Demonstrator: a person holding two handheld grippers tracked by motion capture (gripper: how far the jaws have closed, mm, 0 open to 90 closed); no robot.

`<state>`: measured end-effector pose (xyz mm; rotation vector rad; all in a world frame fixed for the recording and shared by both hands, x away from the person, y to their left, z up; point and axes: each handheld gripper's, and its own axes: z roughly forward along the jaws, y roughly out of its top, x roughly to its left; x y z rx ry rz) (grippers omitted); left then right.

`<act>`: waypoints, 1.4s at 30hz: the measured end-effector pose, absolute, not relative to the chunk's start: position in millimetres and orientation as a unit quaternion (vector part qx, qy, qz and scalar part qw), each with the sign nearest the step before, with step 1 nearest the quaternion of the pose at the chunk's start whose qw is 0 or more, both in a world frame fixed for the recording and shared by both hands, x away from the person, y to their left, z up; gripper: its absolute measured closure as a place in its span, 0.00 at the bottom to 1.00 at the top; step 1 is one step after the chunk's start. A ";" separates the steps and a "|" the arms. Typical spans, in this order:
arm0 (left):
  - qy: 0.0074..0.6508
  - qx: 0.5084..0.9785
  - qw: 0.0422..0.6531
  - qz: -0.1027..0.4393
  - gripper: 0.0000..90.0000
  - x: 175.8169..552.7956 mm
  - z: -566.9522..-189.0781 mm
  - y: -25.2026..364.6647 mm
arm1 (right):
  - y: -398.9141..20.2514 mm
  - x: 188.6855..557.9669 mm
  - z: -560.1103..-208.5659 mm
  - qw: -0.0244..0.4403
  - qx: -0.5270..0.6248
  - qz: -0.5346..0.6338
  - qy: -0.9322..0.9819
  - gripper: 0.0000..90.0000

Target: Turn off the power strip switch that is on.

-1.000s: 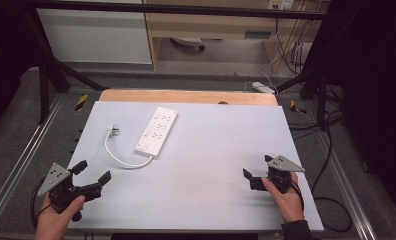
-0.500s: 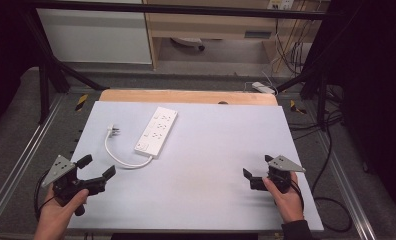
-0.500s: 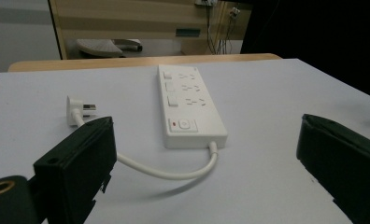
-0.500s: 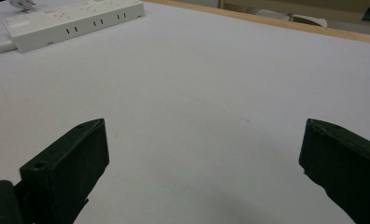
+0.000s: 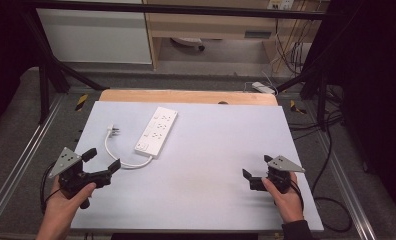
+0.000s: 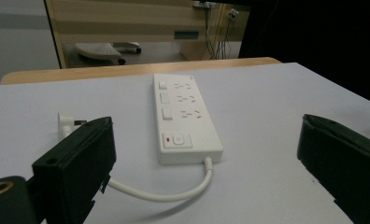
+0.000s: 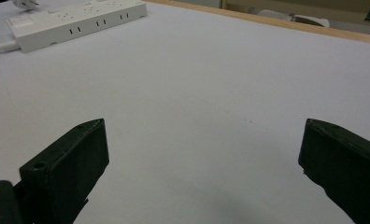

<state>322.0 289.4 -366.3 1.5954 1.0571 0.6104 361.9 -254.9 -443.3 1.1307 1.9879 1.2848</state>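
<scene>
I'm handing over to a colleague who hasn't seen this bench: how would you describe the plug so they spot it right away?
Start at the pale table top and find the white power strip lying on its left half. Follow the strip's white cable as it loops from the near end toward the left gripper. The plug is the small white block at the cable's far end, left of the strip, with its metal pins showing.

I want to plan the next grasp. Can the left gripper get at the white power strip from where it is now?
Probably yes. The left gripper has its jaws open and faces the power strip on the table. Between them lies just the strip's own white cable, which is low and flat.
</scene>
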 end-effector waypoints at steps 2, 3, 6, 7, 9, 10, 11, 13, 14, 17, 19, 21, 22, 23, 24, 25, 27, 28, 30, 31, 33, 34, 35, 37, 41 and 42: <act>0.441 0.670 0.540 0.256 0.05 322.9 -364.2 288.7 | -255.1 362.0 -443.5 0.256 0.417 0.472 0.733 0.02; 0.440 0.670 0.541 0.256 0.05 323.6 -362.5 288.1 | -255.1 362.0 -443.5 0.257 0.417 0.472 0.734 0.02; 0.438 0.670 0.544 0.253 0.05 325.4 -359.6 286.5 | -254.7 361.6 -443.1 0.257 0.416 0.473 0.733 0.02; 0.437 0.671 0.543 0.254 0.05 326.0 -358.7 286.0 | -255.0 361.3 -442.5 0.258 0.417 0.474 0.731 0.02; 0.437 0.670 0.545 0.252 0.05 326.9 -357.3 285.1 | -255.2 361.3 -442.6 0.259 0.416 0.475 0.731 0.02; 0.438 0.670 0.545 0.251 0.05 327.1 -356.7 284.6 | -255.3 361.2 -442.6 0.258 0.416 0.475 0.731 0.02; 0.438 0.670 0.544 0.251 0.05 327.1 -356.2 283.7 | -255.3 361.3 -442.6 0.258 0.416 0.475 0.732 0.02; 0.433 0.677 0.538 0.255 0.06 326.0 -354.6 278.9 | -255.1 361.3 -442.5 0.257 0.415 0.475 0.732 0.02; 0.433 0.677 0.538 0.255 0.06 326.0 -354.6 278.9 | -255.0 361.2 -442.4 0.257 0.415 0.476 0.732 0.02; 0.430 0.679 0.537 0.256 0.06 326.5 -352.4 273.7 | -255.1 361.3 -442.4 0.257 0.414 0.476 0.732 0.02; 0.433 0.677 0.536 0.259 0.06 328.1 -351.0 271.5 | -255.4 361.4 -442.5 0.257 0.414 0.476 0.732 0.02; 0.436 0.676 0.534 0.262 0.06 330.6 -349.3 269.3 | -255.6 361.3 -442.6 0.255 0.415 0.476 0.732 0.02; 0.436 0.677 0.532 0.263 0.06 331.6 -348.9 268.9 | -255.6 361.3 -442.6 0.255 0.415 0.476 0.732 0.02; 0.438 0.677 0.530 0.263 0.06 333.3 -348.3 268.0 | -255.8 361.3 -442.7 0.256 0.415 0.475 0.733 0.02; 0.438 0.677 0.531 0.262 0.06 334.9 -348.0 267.4 | -256.0 361.3 -442.7 0.256 0.414 0.475 0.733 0.02; 0.438 0.678 0.529 0.261 0.08 336.4 -347.6 267.2 | -256.2 361.4 -442.7 0.256 0.414 0.476 0.733 0.02; 0.440 0.678 0.528 0.261 0.08 339.0 -346.9 266.4 | -256.1 361.2 -442.6 0.255 0.414 0.476 0.733 0.02; 0.440 0.678 0.528 0.262 0.08 340.5 -346.4 266.1 | -256.1 361.0 -442.5 0.255 0.415 0.476 0.733 0.02; 0.444 0.677 0.525 0.263 0.08 343.1 -345.1 265.6 | -256.1 360.9 -442.5 0.255 0.415 0.476 0.733 0.02; 0.445 0.675 0.525 0.264 0.08 344.6 -344.5 265.5 | -256.2 360.9 -442.5 0.255 0.415 0.475 0.733 0.02; 0.447 0.673 0.525 0.267 0.08 347.2 -343.1 265.2 | -256.4 361.0 -442.5 0.255 0.414 0.476 0.733 0.02; 0.448 0.673 0.524 0.267 0.08 348.3 -342.8 265.2 | -256.4 361.0 -442.5 0.255 0.414 0.476 0.733 0.02; 0.450 0.673 0.523 0.266 0.08 350.2 -342.5 265.2 | -256.4 360.9 -442.5 0.254 0.415 0.476 0.733 0.02; 0.455 0.672 0.522 0.264 0.10 352.6 -342.6 265.5 | -256.6 361.1 -442.6 0.256 0.416 0.474 0.733 0.02; 0.461 0.672 0.517 0.261 0.10 358.2 -344.4 265.0 | -257.1 361.0 -442.9 0.255 0.419 0.473 0.732 0.02; 0.461 0.673 0.516 0.260 0.10 359.1 -344.8 264.7 | -257.1 361.0 -442.9 0.255 0.419 0.473 0.732 0.02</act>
